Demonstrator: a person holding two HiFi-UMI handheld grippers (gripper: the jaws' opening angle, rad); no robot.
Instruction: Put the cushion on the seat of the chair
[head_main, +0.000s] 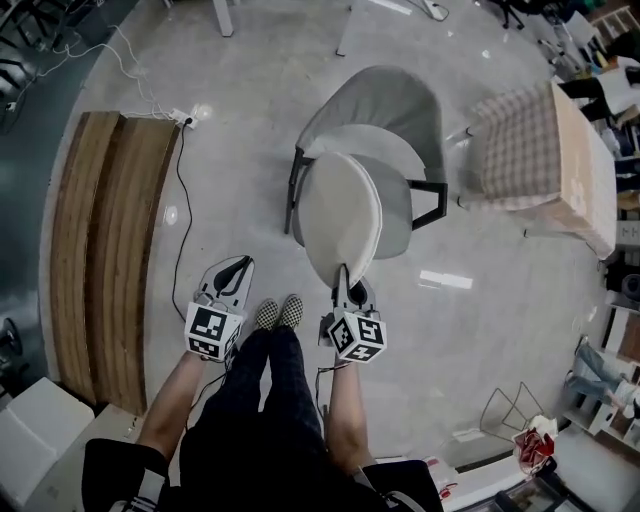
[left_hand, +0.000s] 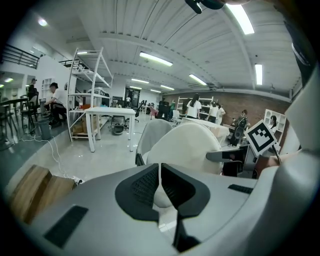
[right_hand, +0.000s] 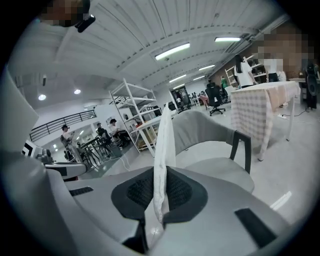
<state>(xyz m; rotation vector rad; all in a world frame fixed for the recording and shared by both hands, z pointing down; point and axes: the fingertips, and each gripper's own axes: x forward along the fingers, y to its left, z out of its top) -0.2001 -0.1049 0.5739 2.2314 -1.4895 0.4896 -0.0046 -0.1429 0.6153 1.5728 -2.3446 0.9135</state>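
Right tool (head_main: 342, 276) pinches the near edge of the cushion (head_main: 340, 210), which stands on edge over the chair (head_main: 405, 110) seat; contact with the seat unclear. Left tool (head_main: 233, 268) pressed together, empty, left of cushion.

From above the person (head_main: 262, 430), the head camera looks steeply down on the left gripper (head_main: 238, 266), right gripper (head_main: 342, 274) and chair (head_main: 392, 100) ahead. Each gripper camera rides close behind its own jaws (very wide-angle), facing forward over the floor (head_main: 250, 110); all three views share the chair and cushion (head_main: 340, 210).
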